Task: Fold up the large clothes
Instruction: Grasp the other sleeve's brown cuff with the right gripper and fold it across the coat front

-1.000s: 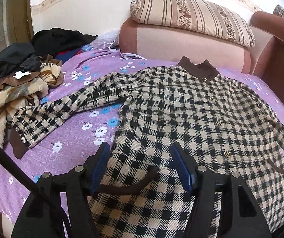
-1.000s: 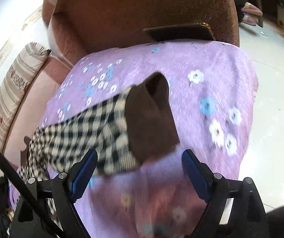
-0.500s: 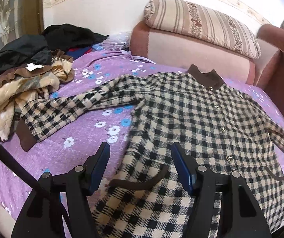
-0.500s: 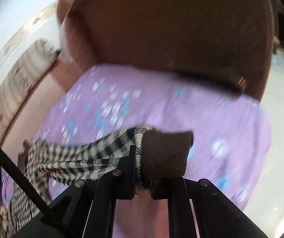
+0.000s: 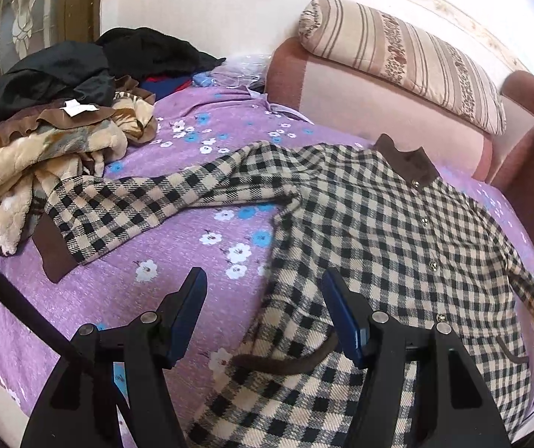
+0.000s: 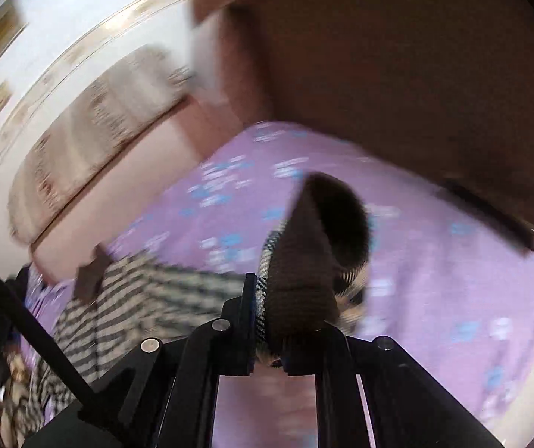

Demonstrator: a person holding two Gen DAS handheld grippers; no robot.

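Lifted off the bedspread [image 6: 434, 280] now, the cuff [image 6: 300, 280] sits pinched in the right gripper [image 6: 267, 321]; left gripper [image 5: 265, 313] hovers open over the coat [image 5: 378, 231]

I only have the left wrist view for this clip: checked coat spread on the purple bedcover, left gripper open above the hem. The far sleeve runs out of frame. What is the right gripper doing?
Observer: The right gripper is shut on the brown cuff of that sleeve.
Operator: Is the cuff lying on the bedcover?
Observer: No, it is lifted above the bedcover, its opening facing up.
Operator: Is that picture sharp?
Observer: No, it is motion-blurred. The left gripper holds nothing.
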